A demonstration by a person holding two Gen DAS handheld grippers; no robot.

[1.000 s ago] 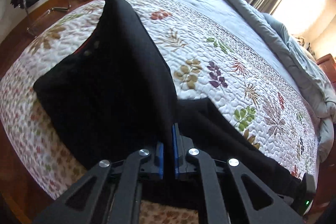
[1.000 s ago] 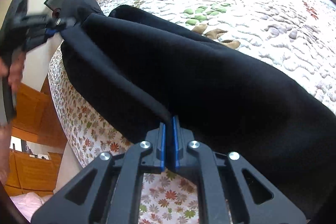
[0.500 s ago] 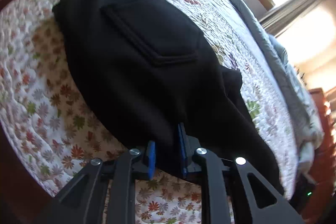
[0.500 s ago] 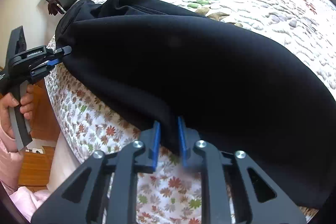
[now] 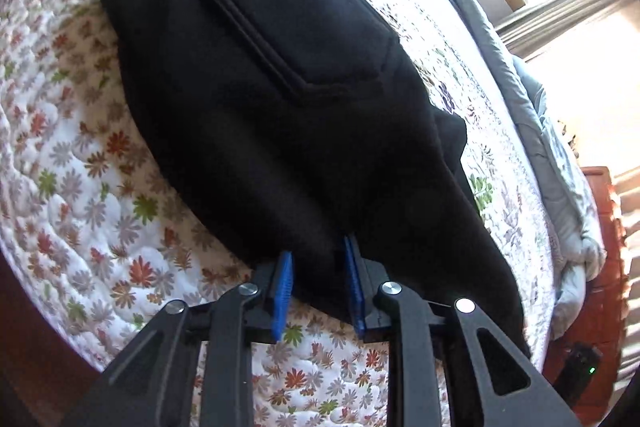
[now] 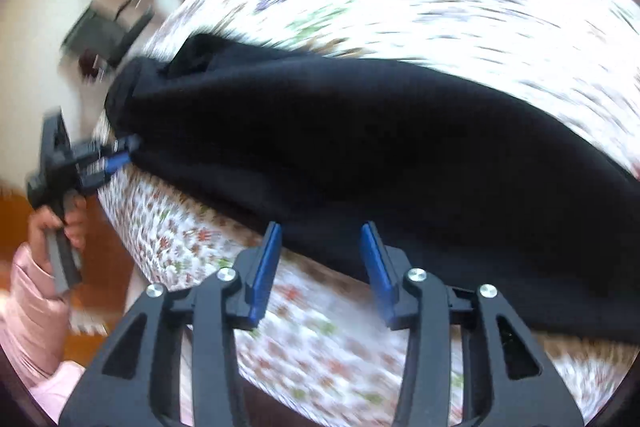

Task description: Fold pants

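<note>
Black pants [image 5: 288, 99] lie folded lengthwise on the floral quilt, a back pocket [image 5: 296, 31] facing up; they also show in the right wrist view [image 6: 360, 155]. My left gripper [image 5: 318, 259] is open, its blue pads on either side of the pants' near edge, which lies slack between them. My right gripper [image 6: 320, 239] is open wide, its pads just short of the pants' near edge. The left gripper also shows in the right wrist view [image 6: 120, 151] at the waist end, held by a hand in a pink sleeve.
The floral quilt [image 5: 80, 163] covers the bed, with its rounded edge close below both grippers. A grey duvet [image 5: 560, 155] is bunched along the far side. A black chair [image 6: 108, 31] stands beyond the bed corner. The right wrist view is motion-blurred.
Both grippers were shut on the pants' edge, carried it over and laid it down. Both have since opened and let go, the right wider, and the pants rest flat on the quilt.
</note>
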